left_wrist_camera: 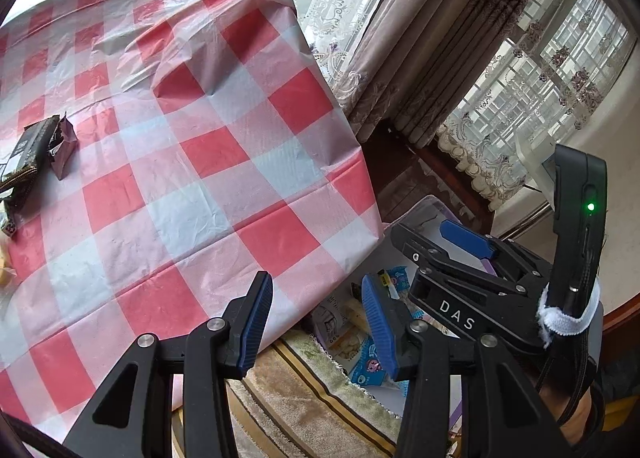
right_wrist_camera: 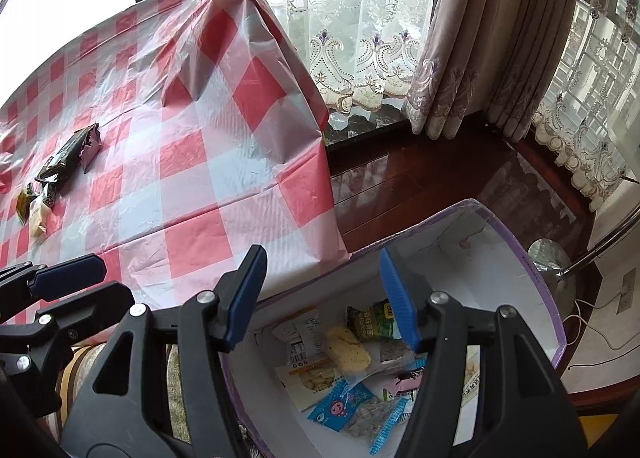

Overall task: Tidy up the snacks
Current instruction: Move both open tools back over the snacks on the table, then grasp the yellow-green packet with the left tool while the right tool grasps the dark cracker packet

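Both grippers hang over the box (right_wrist_camera: 500, 258) w/ fingers apart and nothing between them: right gripper (right_wrist_camera: 320, 298) above the snacks already in the box (right_wrist_camera: 348, 346), left gripper (left_wrist_camera: 316, 322) at the table (left_wrist_camera: 192, 161) edge. Next step, I'd judge: swing back to the packets left on the table (right_wrist_camera: 64, 161) (approach low, pinch one wrapper by its middle). Only the right view shows the box floor fully; left view shows the other gripper's green light.

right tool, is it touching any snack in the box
Apart. The right wrist view shows the right tool open and empty above the box, with the snack packets lying on its floor.
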Demonstrator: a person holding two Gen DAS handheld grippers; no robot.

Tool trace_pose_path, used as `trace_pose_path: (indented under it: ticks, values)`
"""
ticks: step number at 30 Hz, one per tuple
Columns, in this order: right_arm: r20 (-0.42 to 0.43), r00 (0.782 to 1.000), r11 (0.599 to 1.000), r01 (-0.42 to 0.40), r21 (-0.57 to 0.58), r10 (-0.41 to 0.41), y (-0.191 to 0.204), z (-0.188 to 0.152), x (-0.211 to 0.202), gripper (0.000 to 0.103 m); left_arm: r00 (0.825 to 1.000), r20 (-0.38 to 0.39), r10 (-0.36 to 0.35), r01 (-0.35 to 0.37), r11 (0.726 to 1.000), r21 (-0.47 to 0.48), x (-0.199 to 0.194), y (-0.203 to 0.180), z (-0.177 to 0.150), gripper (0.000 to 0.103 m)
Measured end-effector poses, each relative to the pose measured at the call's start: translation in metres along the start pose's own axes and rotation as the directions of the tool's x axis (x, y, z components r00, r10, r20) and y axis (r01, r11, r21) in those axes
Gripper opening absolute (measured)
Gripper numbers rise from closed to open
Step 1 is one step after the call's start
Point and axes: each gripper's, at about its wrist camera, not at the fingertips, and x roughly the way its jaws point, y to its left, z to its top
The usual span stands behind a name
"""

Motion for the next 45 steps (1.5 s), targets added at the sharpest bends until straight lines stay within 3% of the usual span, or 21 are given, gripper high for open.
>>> trace_pose_path:
  ticks: [12, 19, 28, 34, 45]
  values:
    - [0.014, 0.998, 0.995, -0.057, -0.077, 0.059, 0.056, 0.013, -0.004, 0.063, 0.995, 0.081, 0.064, -0.056, 0.994, -0.098, -0.025, 0.058, 0.009, 0.048]
    - [0.028, 0.994, 0.988, -0.097, -0.121, 0.101, 0.099, 0.025, -0.003, 0.064, 0.984, 0.126, 0.129, -0.105, 0.977, -0.184, -0.047, 0.111, 0.012, 0.048]
    - [0.071, 0.983, 0.975, -0.155, -0.156, 0.167, 0.161, 0.056, -0.003, 0.066, 0.941, 0.193, 0.279, -0.201, 0.917, -0.344, -0.094, 0.206, 0.010, 0.049]
    - [0.085, 0.967, 0.956, -0.219, -0.195, 0.239, 0.212, 0.078, 0.000, 0.066, 0.903, 0.205, 0.378, -0.279, 0.877, -0.391, -0.117, 0.263, 0.003, 0.058]
    - [0.040, 0.946, 0.919, -0.303, -0.253, 0.323, 0.290, 0.100, 0.030, 0.066, 0.880, 0.154, 0.449, -0.378, 0.859, -0.347, -0.109, 0.316, -0.003, 0.058]
